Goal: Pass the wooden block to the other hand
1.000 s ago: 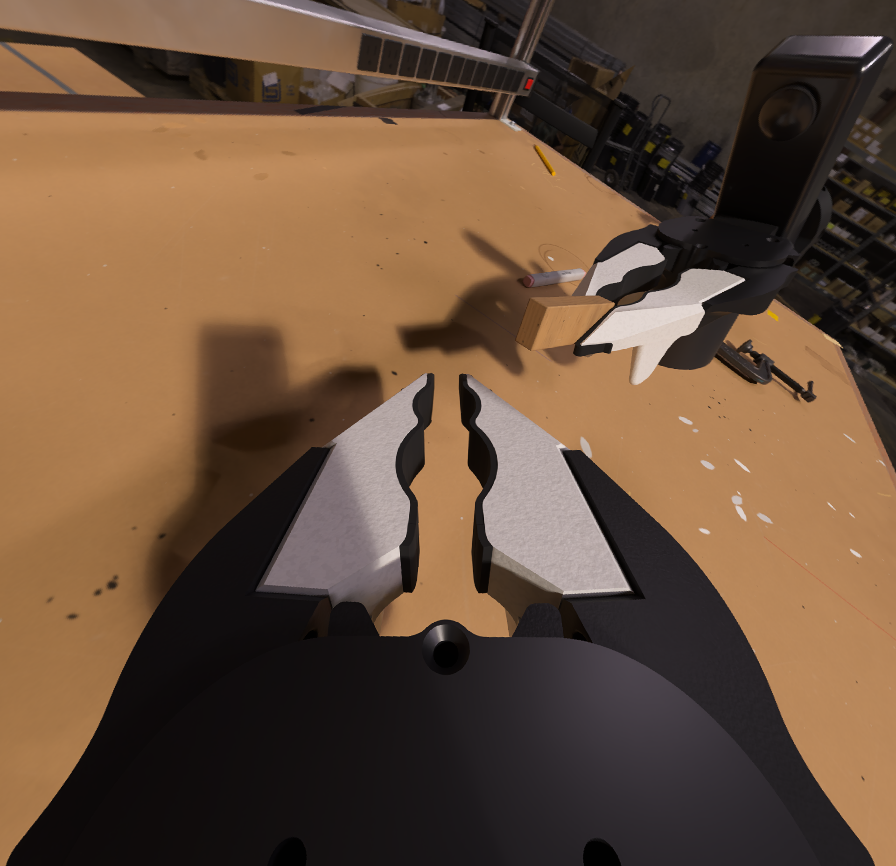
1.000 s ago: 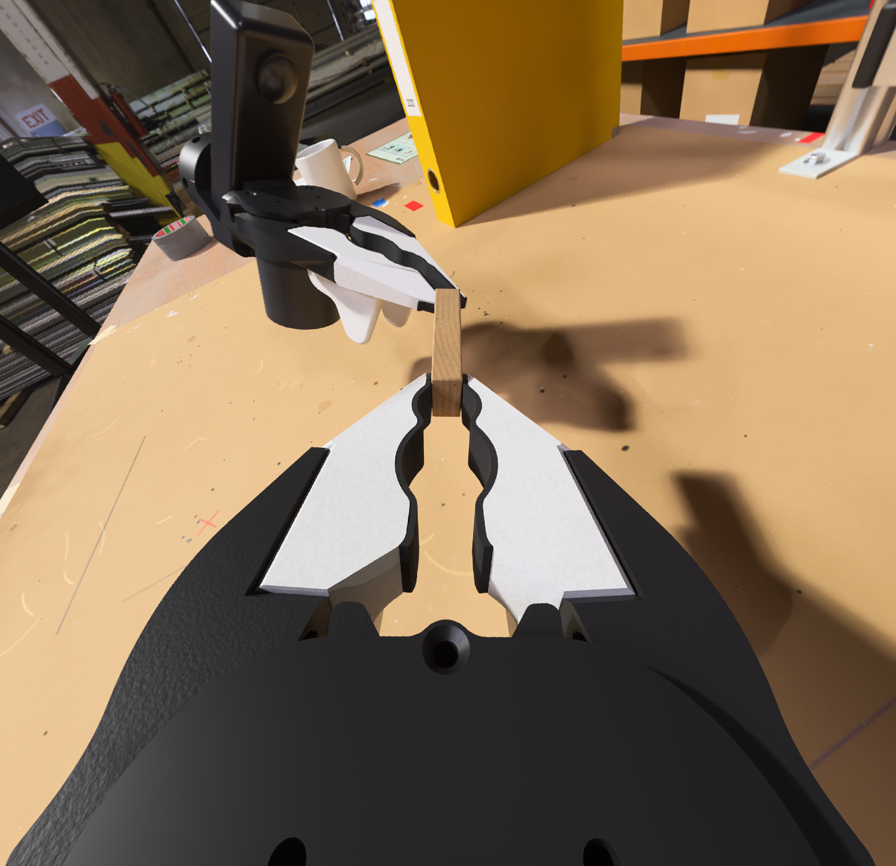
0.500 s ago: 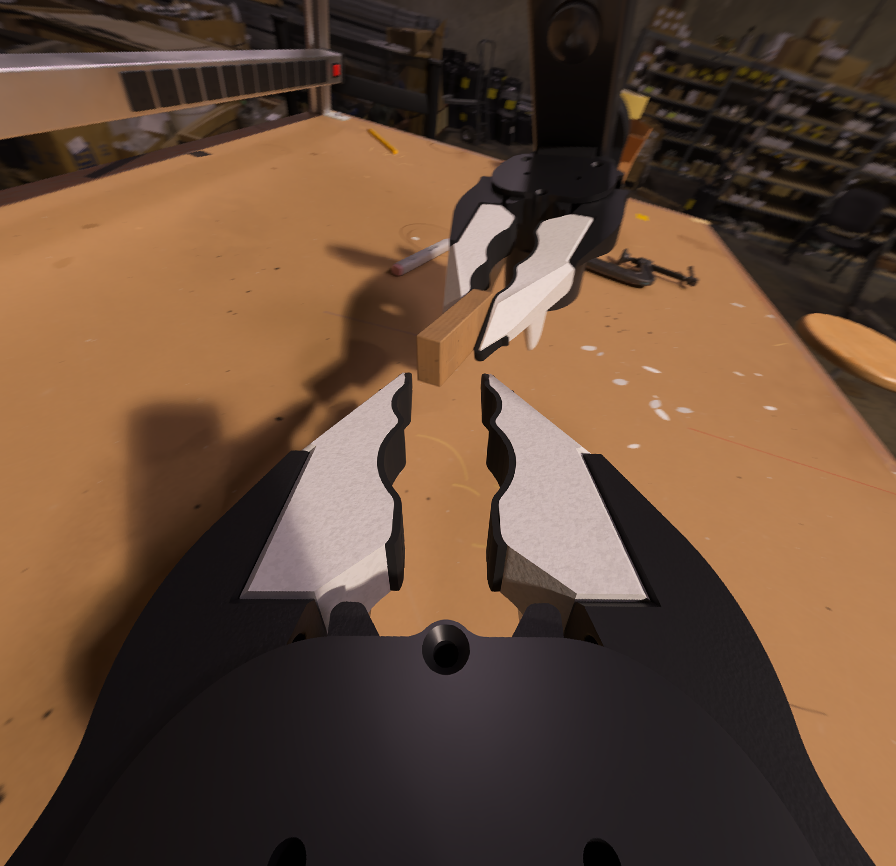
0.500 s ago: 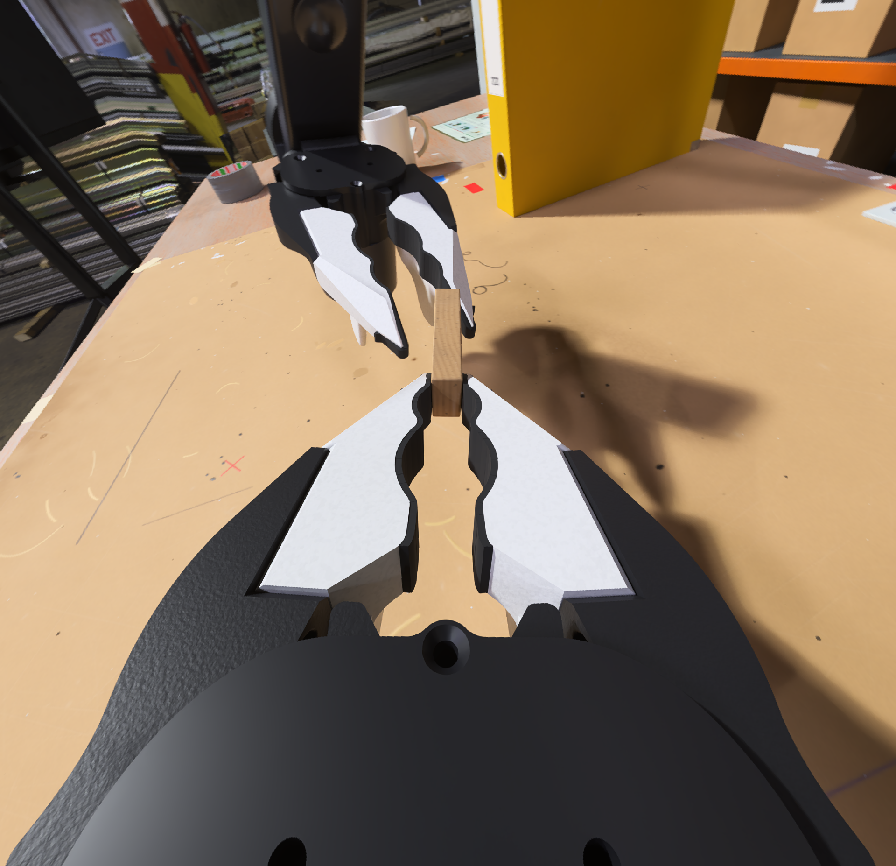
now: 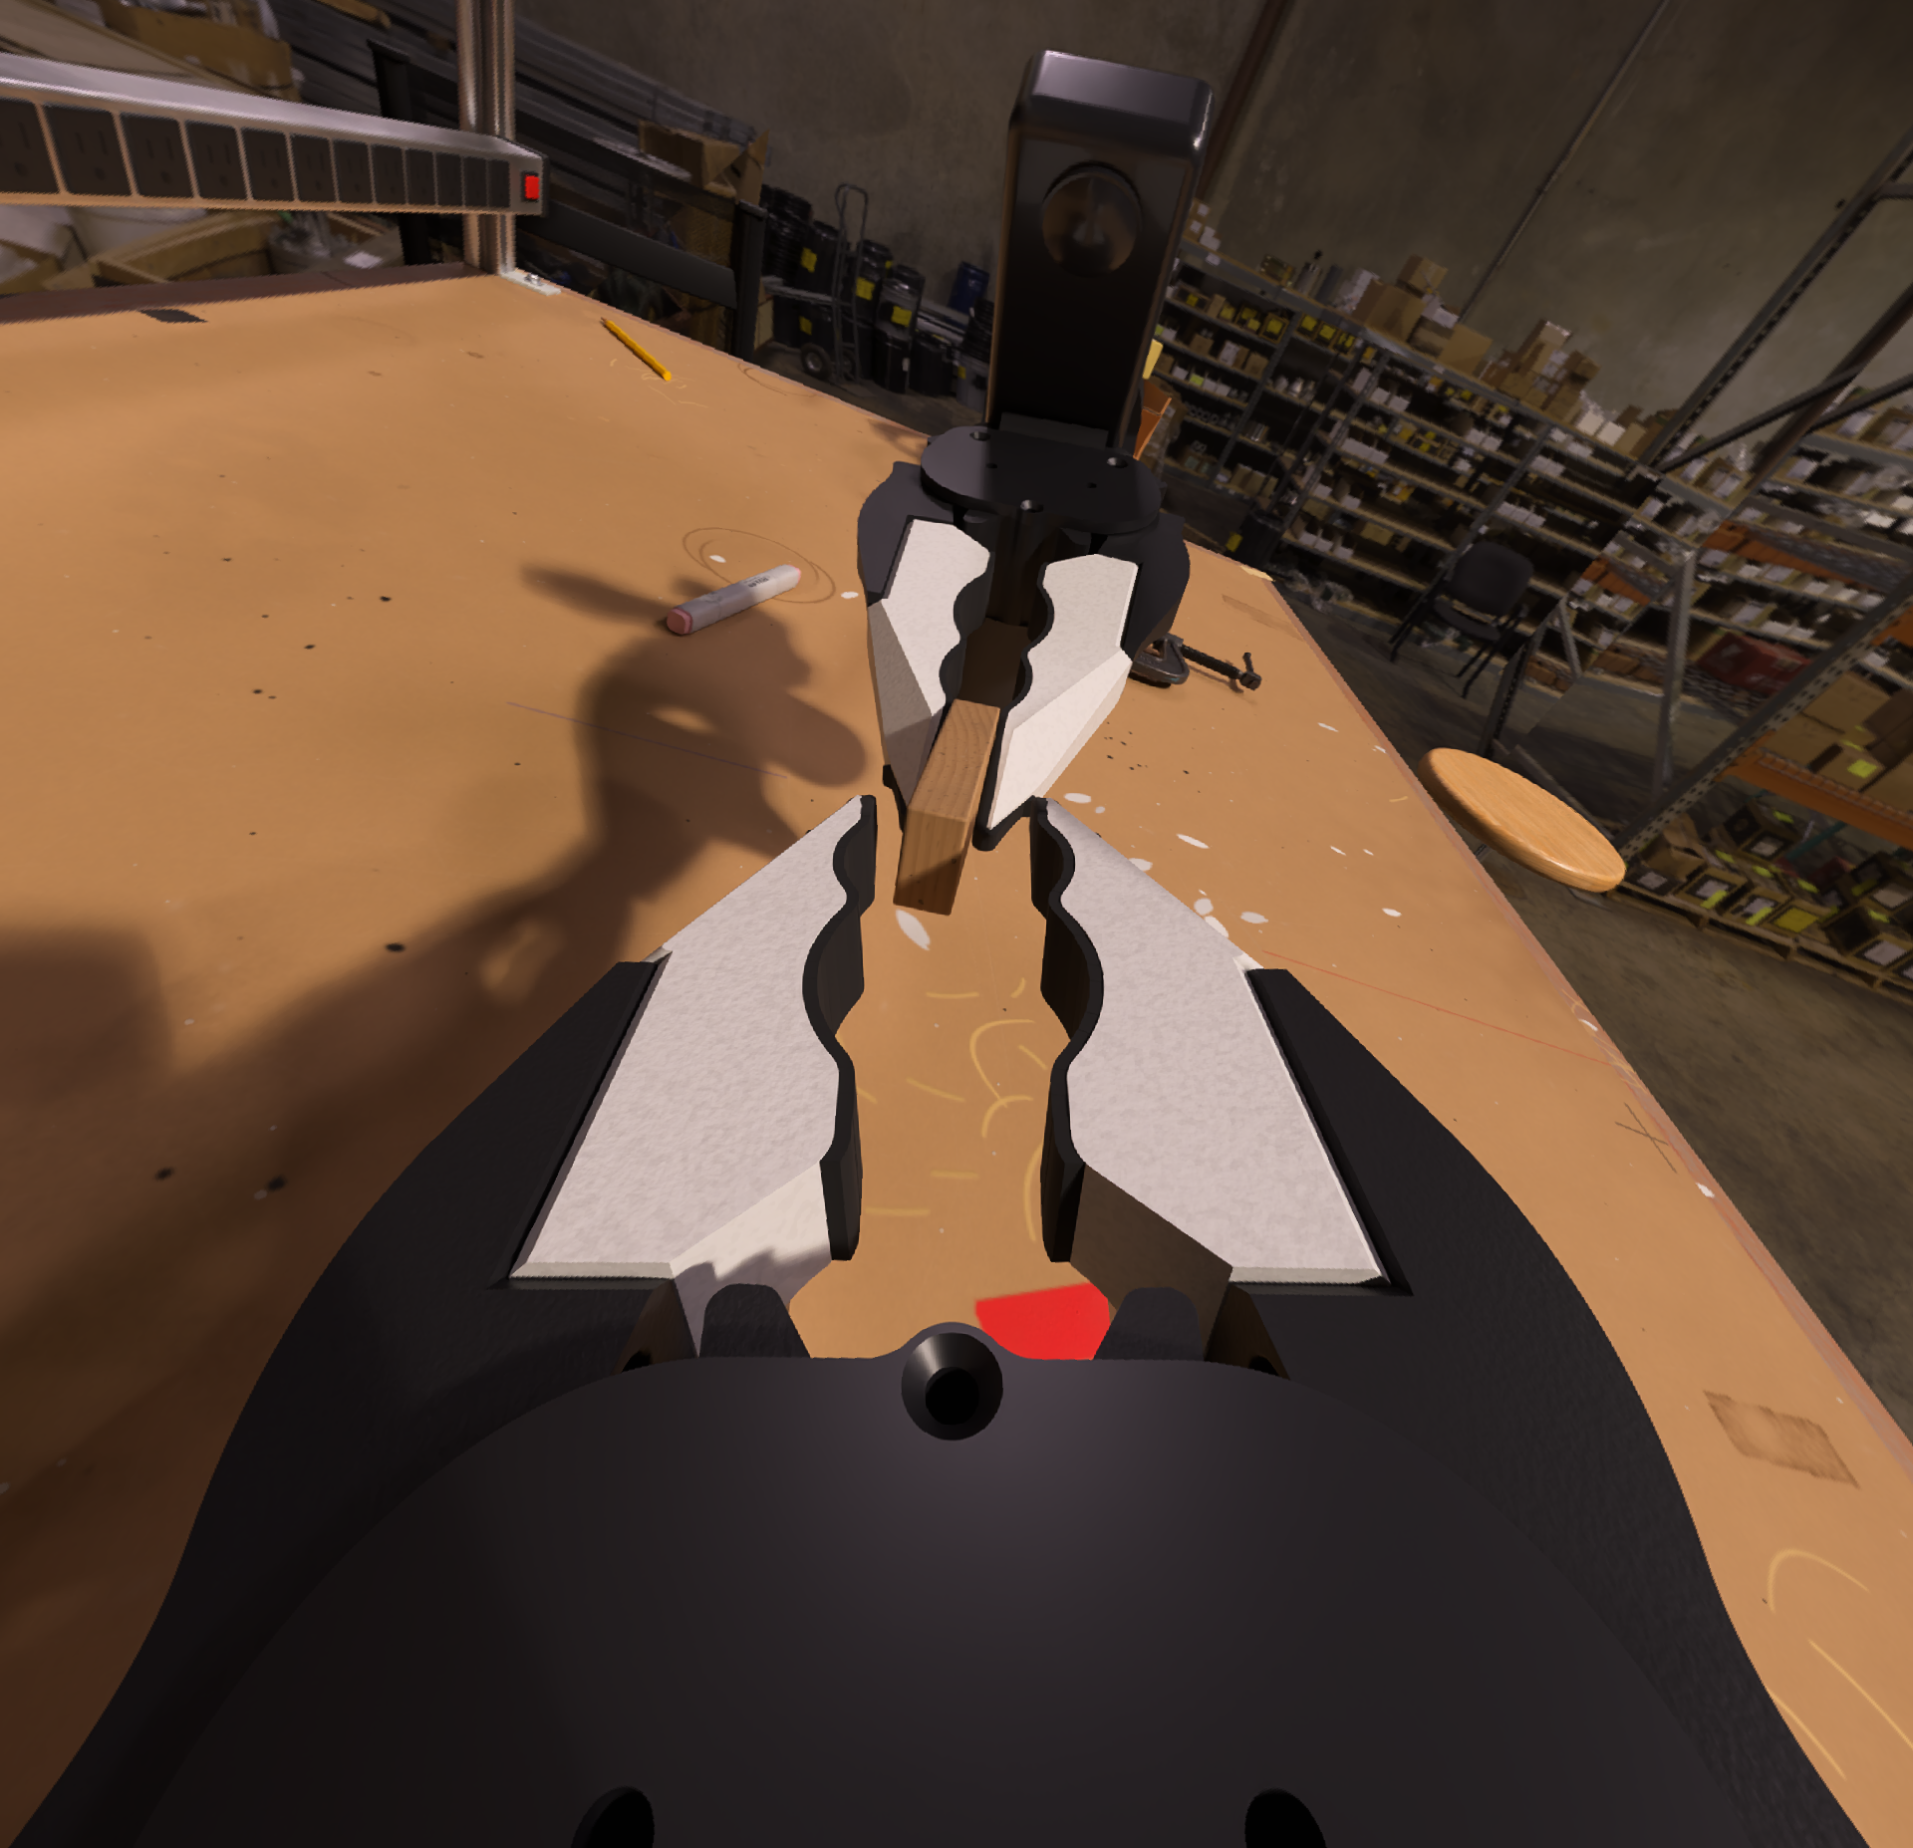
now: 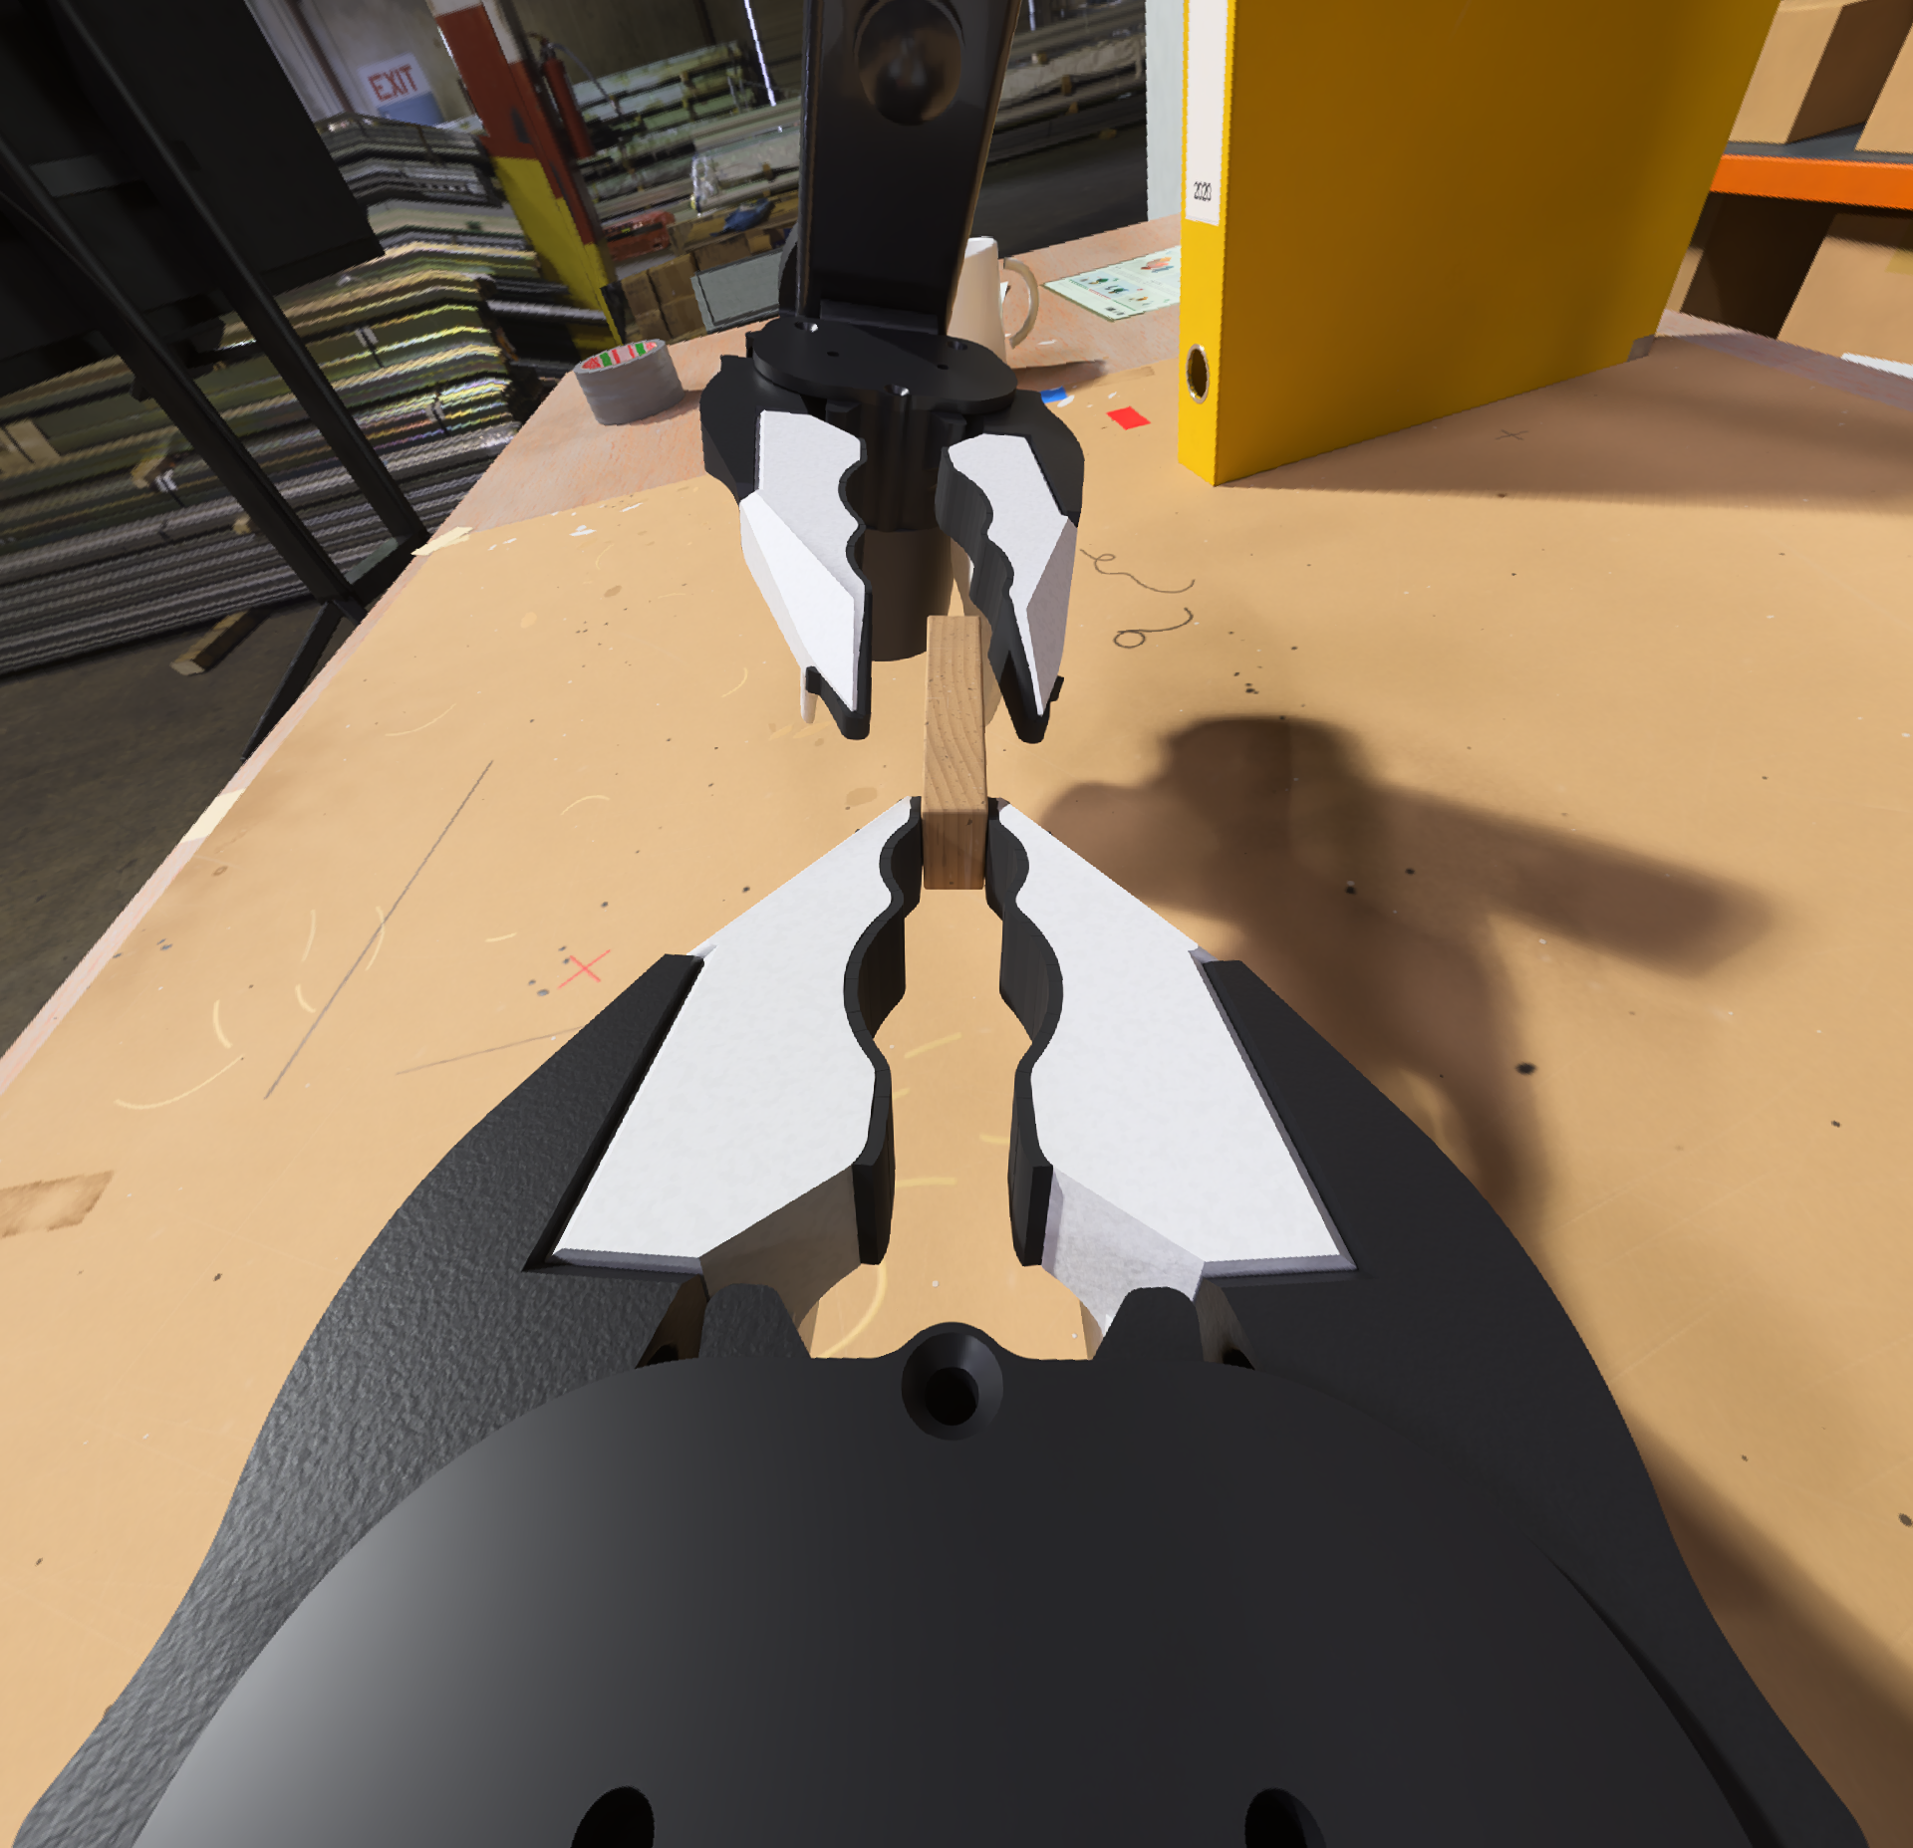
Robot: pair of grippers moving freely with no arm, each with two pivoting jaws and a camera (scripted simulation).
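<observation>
My right gripper (image 6: 952,815) is shut on one end of a long wooden block (image 6: 954,763) and holds it above the table, pointing forward. My left gripper (image 5: 952,815) is open and faces the right one head-on. The block's free end (image 5: 940,825) sits between the left gripper's fingertips, closer to the left finger, with gaps on both sides. In the right wrist view the left gripper (image 6: 937,722) straddles the far end of the block. In the left wrist view the right gripper (image 5: 958,753) clamps the block.
A brown table (image 5: 311,763) carries a marker pen (image 5: 735,598), a pencil (image 5: 637,349) and a clamp (image 5: 1190,660). A yellow binder (image 6: 1449,194), a mug (image 6: 994,298) and a tape roll (image 6: 626,380) stand at the far end. A round stool (image 5: 1522,815) is beside the table.
The two grippers have closed in and lined up head-on. My left gripper has opened wider, and the block's free end now lies between its fingertips.
</observation>
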